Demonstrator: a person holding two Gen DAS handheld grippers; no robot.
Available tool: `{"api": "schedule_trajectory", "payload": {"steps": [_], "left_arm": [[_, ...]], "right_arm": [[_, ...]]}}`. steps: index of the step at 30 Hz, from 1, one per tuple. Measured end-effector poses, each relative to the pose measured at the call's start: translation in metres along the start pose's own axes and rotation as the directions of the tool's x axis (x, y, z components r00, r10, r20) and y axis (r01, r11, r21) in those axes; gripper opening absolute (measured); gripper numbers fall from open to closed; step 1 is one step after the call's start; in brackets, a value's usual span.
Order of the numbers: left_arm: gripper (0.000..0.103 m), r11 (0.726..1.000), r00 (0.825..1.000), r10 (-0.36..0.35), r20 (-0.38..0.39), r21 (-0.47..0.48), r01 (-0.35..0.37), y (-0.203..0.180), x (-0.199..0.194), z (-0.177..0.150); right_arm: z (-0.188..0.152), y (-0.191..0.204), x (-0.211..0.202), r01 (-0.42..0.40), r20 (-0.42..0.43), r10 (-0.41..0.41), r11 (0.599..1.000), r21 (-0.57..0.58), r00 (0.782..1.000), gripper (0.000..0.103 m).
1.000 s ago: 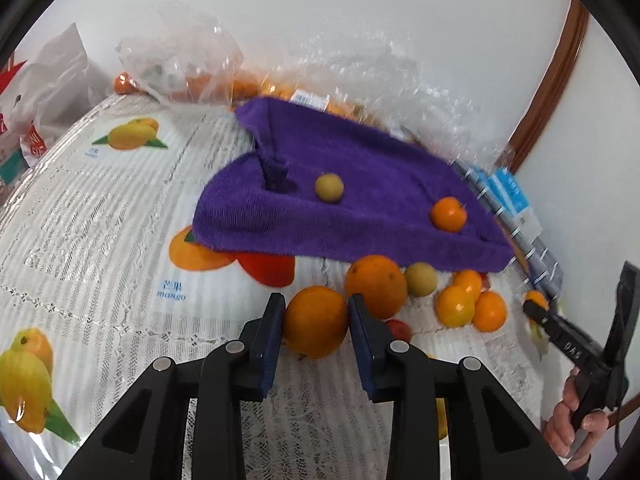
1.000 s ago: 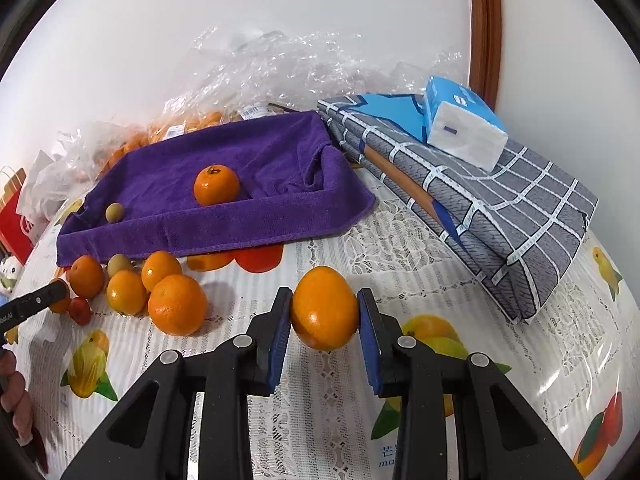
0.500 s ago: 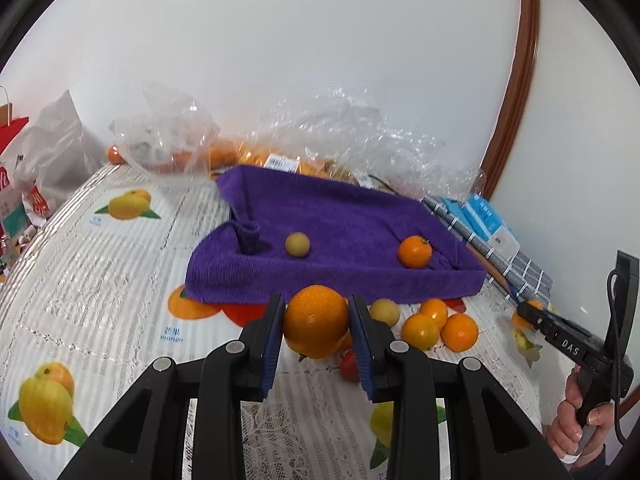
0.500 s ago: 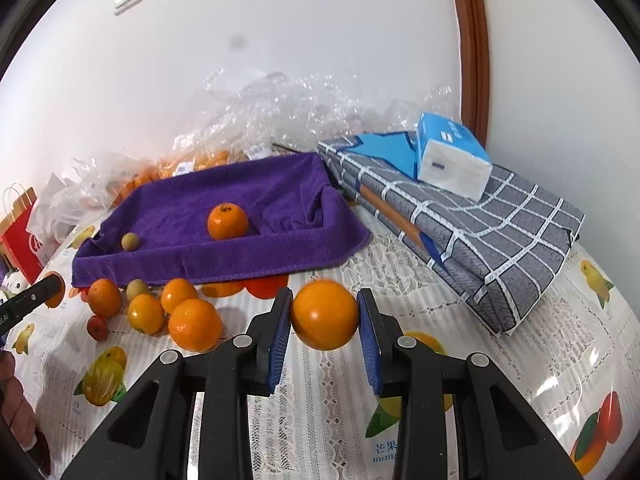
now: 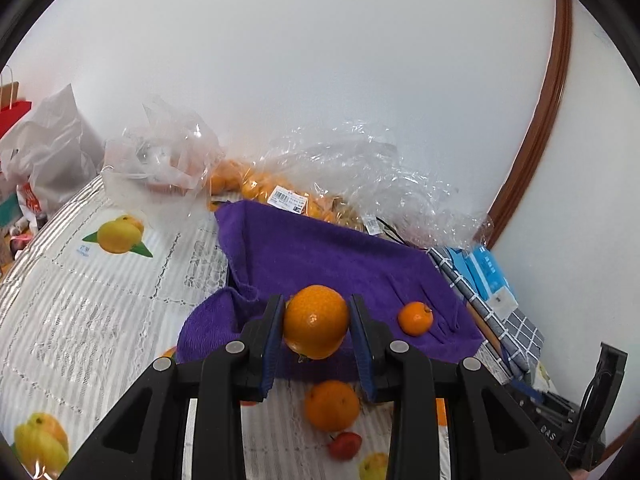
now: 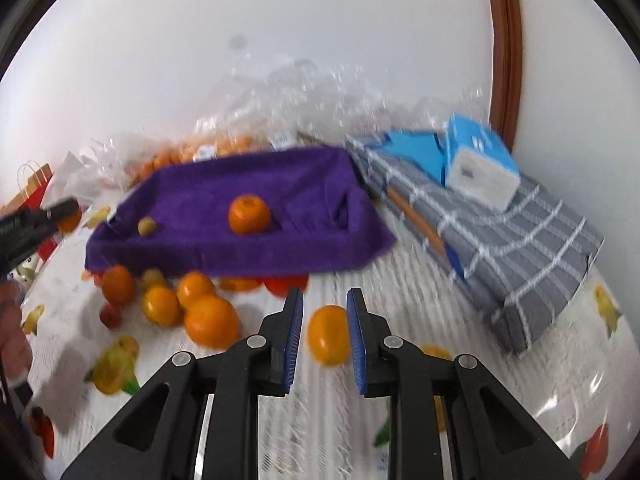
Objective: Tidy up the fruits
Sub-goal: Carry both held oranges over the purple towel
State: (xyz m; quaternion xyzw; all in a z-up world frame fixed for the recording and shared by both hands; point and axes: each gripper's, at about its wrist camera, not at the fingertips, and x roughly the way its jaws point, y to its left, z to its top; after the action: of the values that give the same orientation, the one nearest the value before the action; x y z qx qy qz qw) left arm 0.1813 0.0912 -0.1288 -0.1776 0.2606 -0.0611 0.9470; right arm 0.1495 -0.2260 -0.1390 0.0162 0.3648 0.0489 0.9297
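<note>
My left gripper (image 5: 316, 330) is shut on a large orange (image 5: 316, 322) and holds it above the near edge of the purple towel (image 5: 320, 256). A small tangerine (image 5: 415, 318) lies on the towel to the right. My right gripper (image 6: 324, 336) is open; an orange (image 6: 329, 334) sits on the tablecloth between its pads, loose. In the right wrist view the towel (image 6: 200, 240) holds a tangerine (image 6: 249, 214) and a small yellow-green fruit (image 6: 146, 225). Several loose oranges (image 6: 211, 320) lie in front of the towel.
Clear plastic bags with more oranges (image 5: 256, 188) stand behind the towel by the wall. A folded grey checked blanket (image 6: 520, 240) with a blue tissue pack (image 6: 480, 164) lies to the right. A small red fruit (image 5: 345, 445) lies near the loose orange (image 5: 332, 405).
My left gripper has lifted its orange and moved forward over the towel's edge. My right gripper has opened and let go of its orange, which now rests on the cloth.
</note>
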Motion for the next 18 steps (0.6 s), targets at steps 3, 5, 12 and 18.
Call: {"api": "schedule_trajectory", "payload": {"steps": [3,5,12,18], "left_arm": [[0.031,0.999,0.999,0.002,-0.053,-0.032,-0.004,0.006,0.011,-0.006],[0.031,0.999,0.999,-0.037,-0.041,-0.037,0.035,0.007,0.008,-0.006],[0.031,0.997,0.998,-0.035,-0.047,-0.066,0.032,0.015,0.01,-0.007],[0.031,0.996,0.999,-0.017,-0.048,-0.093,0.013,0.024,0.012,-0.007]], "right_arm": [[-0.011,-0.009,0.012,0.012,-0.054,-0.011,1.0,0.015,0.998,0.042],[-0.011,-0.011,0.013,-0.012,-0.064,0.014,0.999,0.035,0.998,0.042],[-0.007,-0.006,0.03,0.005,-0.116,-0.002,1.0,0.027,0.993,0.044],[-0.006,-0.001,0.032,0.023,-0.115,-0.022,1.0,0.01,0.993,0.032]]}}
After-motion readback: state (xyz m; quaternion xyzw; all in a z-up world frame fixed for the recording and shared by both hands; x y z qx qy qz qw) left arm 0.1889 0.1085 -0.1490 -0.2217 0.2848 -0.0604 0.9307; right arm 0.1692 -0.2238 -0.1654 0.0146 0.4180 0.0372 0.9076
